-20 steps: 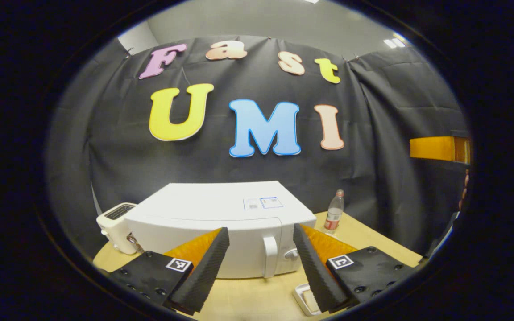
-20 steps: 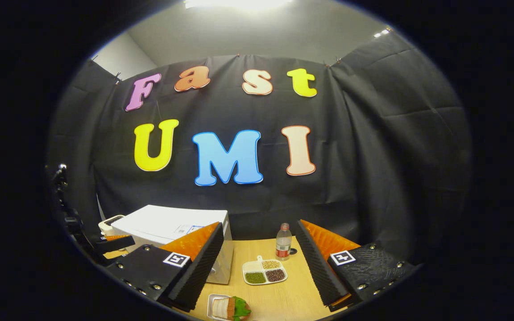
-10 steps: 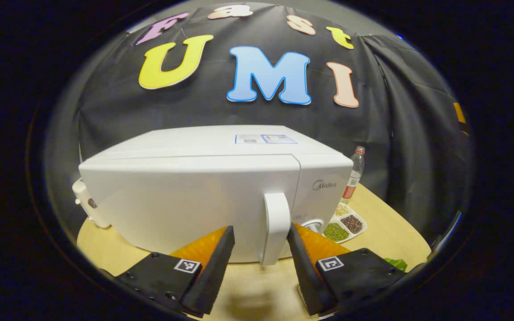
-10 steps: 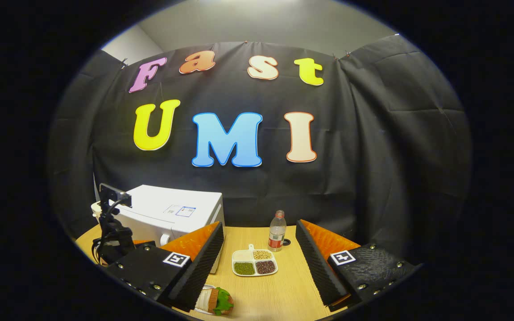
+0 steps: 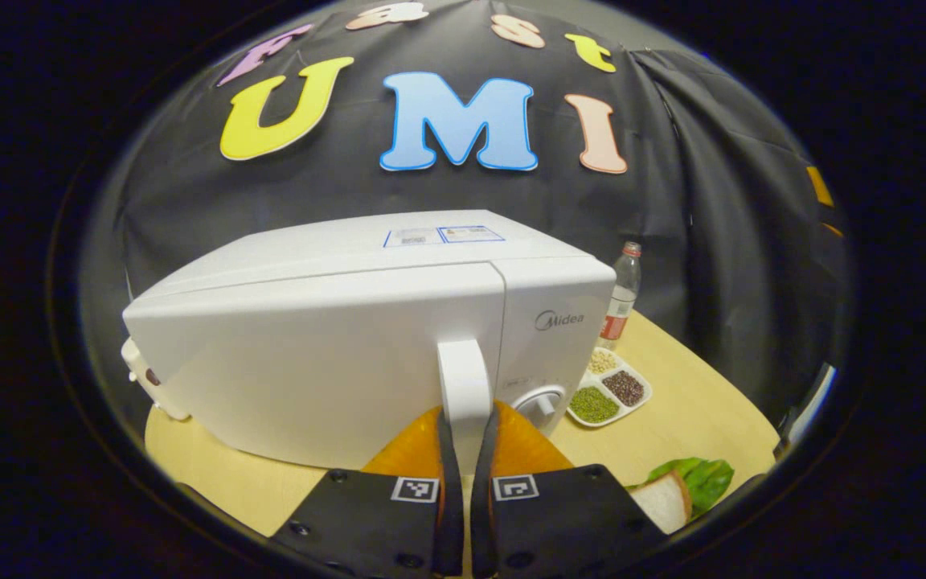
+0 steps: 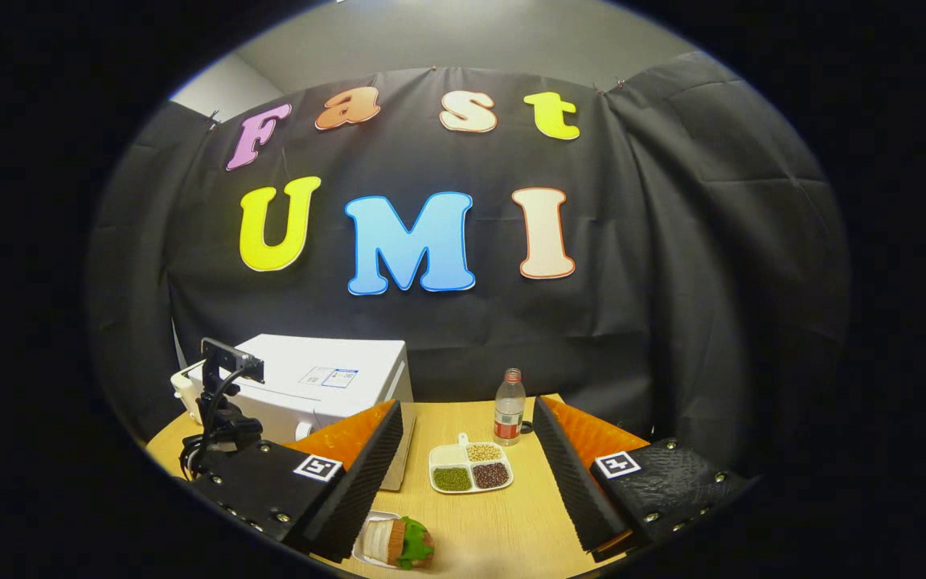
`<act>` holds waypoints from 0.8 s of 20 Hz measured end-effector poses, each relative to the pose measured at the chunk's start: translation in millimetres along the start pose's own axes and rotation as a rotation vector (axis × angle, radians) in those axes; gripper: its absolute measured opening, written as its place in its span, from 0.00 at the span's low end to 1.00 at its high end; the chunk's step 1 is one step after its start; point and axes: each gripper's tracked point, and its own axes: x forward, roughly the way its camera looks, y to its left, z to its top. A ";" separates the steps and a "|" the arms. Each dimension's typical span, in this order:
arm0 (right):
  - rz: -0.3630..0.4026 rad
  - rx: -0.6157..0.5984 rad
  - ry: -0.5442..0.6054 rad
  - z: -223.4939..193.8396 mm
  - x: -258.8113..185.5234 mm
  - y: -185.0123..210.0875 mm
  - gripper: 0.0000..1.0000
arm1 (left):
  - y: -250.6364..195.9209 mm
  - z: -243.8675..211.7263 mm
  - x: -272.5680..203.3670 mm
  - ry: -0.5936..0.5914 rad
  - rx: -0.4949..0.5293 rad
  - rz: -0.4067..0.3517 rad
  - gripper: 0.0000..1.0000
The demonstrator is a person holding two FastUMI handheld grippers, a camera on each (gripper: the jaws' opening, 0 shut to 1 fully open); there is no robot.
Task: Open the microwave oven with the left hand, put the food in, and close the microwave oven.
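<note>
Left gripper view showed my left gripper (image 5: 464,426) with its fingers (image 5: 448,458) clamped on the microwave oven's door handle (image 5: 464,386), one on each side of the lower end. The microwave oven (image 5: 350,338) sat on the bench (image 5: 696,418), a white box with a plain closed door, a round dial (image 5: 539,400) right of the handle. To open it well, I judged I should keep the squeeze firm and pull back along an arc about the hinge at the door's far left edge. My right gripper (image 6: 467,474) hung with fingers wide apart, right of the microwave oven. The food, a sandwich (image 6: 399,543) with green lettuce on a small white tray, lay in front of the microwave oven.
</note>
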 end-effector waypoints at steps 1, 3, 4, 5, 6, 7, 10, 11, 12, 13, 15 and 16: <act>-0.002 0.003 0.000 0.4 -0.7 -0.3 0.98 | -0.3 -0.7 0.0 0.012 -0.003 -0.008 0.11; -0.006 0.010 -0.005 2.6 -2.5 -0.4 0.98 | -0.8 -0.5 -1.1 0.024 -0.006 -0.021 0.11; -0.007 0.013 -0.008 2.5 -4.7 -0.5 0.98 | -0.8 -1.4 -0.5 0.030 0.001 -0.027 0.10; -0.008 0.015 -0.007 2.9 -6.4 -0.6 0.98 | -1.8 0.9 5.4 0.034 0.002 -0.027 0.11; -0.010 0.017 -0.008 2.2 -7.9 -0.7 0.98 | -1.0 -1.1 -1.9 0.043 0.003 -0.028 0.06; -0.010 0.021 -0.008 2.7 -9.7 -0.1 0.98 | -1.0 -0.6 0.1 0.048 -0.007 -0.027 0.06; -0.014 0.023 -0.012 3.1 -14.9 1.7 0.98 | -2.3 -6.0 -8.4 0.072 -0.013 -0.030 0.06; -0.015 0.024 -0.015 3.9 -16.7 2.9 0.98 | -2.7 -11.5 -21.3 0.073 -0.006 -0.038 0.06; -0.017 0.027 -0.020 3.6 -18.9 3.9 0.98 | -3.3 -18.7 -36.0 0.063 0.005 -0.048 0.06; -0.016 0.034 -0.017 2.6 -20.2 6.2 0.98 | -2.8 -26.6 -51.0 0.068 0.008 -0.060 0.06; 0.002 0.046 -0.007 -2.2 -22.2 17.8 0.98 | 1.0 -39.6 -79.6 0.083 0.016 -0.087 0.06; 0.011 0.043 -0.002 -5.3 -23.0 23.5 0.98 | 4.2 -45.3 -92.8 0.088 0.027 -0.099 0.06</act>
